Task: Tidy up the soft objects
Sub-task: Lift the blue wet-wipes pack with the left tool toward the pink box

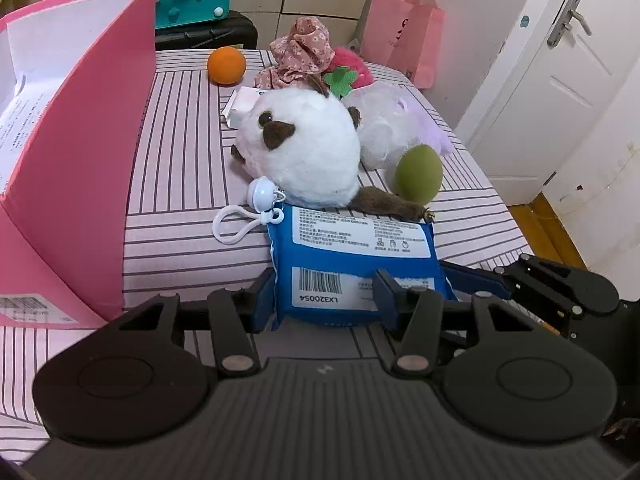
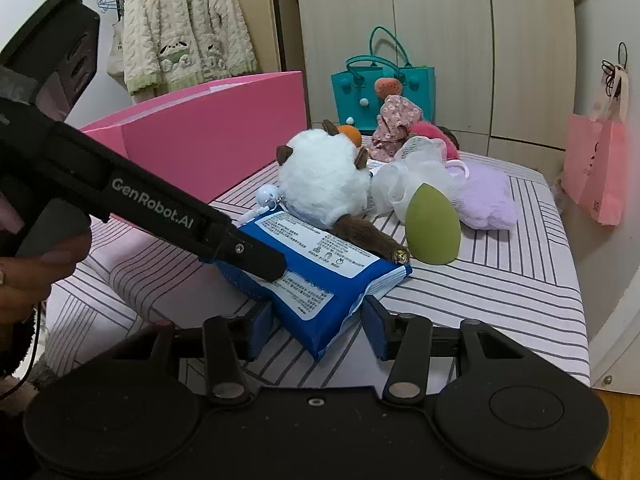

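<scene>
Blue plastic wipes pack (image 1: 352, 264) flat on striped bed (image 1: 180, 160), under white plush toy (image 1: 308, 148) | left gripper (image 1: 324, 296) fingers gripping pack's near end | right gripper (image 2: 316, 324) fingers gripping its corner | pink box (image 1: 80, 152) beside

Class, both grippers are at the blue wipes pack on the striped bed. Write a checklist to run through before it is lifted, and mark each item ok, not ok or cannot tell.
1. Left gripper pads press the blue pack: ok.
2. Right gripper pads press it: cannot tell.
3. Pack free of load: not ok, the white plush rests its brown tail on it.
4. Green sponge apart from pack: ok.
5. Pink box open: ok.
</scene>
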The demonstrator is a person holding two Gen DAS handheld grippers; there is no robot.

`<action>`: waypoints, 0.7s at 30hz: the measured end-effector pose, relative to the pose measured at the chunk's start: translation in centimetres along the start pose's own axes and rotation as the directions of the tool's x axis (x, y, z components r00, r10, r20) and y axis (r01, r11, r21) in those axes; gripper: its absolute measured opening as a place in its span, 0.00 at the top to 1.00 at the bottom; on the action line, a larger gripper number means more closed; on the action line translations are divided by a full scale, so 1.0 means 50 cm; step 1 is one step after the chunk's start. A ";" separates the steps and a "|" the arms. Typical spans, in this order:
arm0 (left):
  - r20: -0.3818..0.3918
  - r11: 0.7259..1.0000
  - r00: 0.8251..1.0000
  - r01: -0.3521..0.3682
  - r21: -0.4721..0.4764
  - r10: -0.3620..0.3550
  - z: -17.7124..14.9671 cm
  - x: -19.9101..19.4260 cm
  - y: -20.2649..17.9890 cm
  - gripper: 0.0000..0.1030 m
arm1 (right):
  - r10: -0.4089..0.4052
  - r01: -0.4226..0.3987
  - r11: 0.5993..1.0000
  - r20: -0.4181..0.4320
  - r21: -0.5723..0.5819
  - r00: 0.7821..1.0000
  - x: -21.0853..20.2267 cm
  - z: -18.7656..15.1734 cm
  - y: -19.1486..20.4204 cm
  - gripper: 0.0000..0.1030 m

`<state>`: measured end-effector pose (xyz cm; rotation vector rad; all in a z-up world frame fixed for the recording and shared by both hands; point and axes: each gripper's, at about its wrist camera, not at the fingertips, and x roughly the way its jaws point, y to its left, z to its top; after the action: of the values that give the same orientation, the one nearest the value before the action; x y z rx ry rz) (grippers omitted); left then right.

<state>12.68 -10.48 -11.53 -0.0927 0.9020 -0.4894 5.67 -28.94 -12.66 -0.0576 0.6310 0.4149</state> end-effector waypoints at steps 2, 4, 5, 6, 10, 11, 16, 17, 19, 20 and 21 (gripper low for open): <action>0.003 1.000 1.000 0.004 -0.001 -0.004 -0.002 -0.001 0.001 0.51 | -0.010 0.010 1.000 0.007 -0.009 1.000 0.002 -0.003 0.002 0.47; 0.002 1.000 1.000 0.000 0.004 0.000 -0.002 -0.001 -0.001 0.51 | -0.021 0.021 1.000 0.009 -0.020 1.000 0.004 -0.003 0.007 0.47; 0.004 1.000 1.000 -0.007 0.009 0.007 -0.002 -0.002 -0.005 0.51 | -0.023 0.023 1.000 0.009 -0.017 1.000 0.004 -0.002 0.008 0.47; 0.004 1.000 1.000 -0.013 0.016 0.013 -0.003 -0.003 -0.009 0.51 | -0.027 0.027 1.000 0.007 -0.008 1.000 0.005 -0.001 0.009 0.47; -0.019 0.999 1.000 -0.009 0.034 0.009 0.002 -0.013 -0.018 0.52 | -0.055 0.055 0.998 -0.014 0.014 0.998 0.004 0.008 0.020 0.51; -0.032 0.999 0.999 -0.002 0.033 0.003 0.004 -0.016 -0.017 0.53 | -0.054 0.055 0.998 -0.019 0.019 0.998 0.002 0.010 0.021 0.52; -0.049 0.998 0.999 0.000 0.068 0.004 -0.001 -0.046 -0.026 0.53 | -0.049 0.051 0.998 -0.048 0.042 0.998 -0.015 0.018 0.032 0.52; -0.055 0.998 0.998 0.005 0.068 -0.001 0.000 -0.052 -0.025 0.53 | -0.050 0.053 0.998 -0.054 0.046 0.997 -0.019 0.019 0.036 0.52; -0.067 0.997 0.998 0.018 0.069 -0.013 0.003 -0.064 -0.021 0.53 | -0.055 0.058 0.997 -0.072 0.049 0.996 -0.029 0.028 0.046 0.52; -0.072 0.997 0.997 0.024 0.069 -0.019 0.005 -0.071 -0.019 0.53 | -0.056 0.060 0.997 -0.081 0.049 0.995 -0.033 0.033 0.051 0.52; -0.077 0.997 0.997 0.031 0.070 -0.025 0.006 -0.078 -0.017 0.53 | -0.056 0.061 0.997 -0.088 0.048 0.994 -0.037 0.037 0.056 0.52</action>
<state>10.60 -9.52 -8.24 -0.0223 0.9575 -0.5533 4.26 -26.70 -9.86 -0.0463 0.7237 0.3408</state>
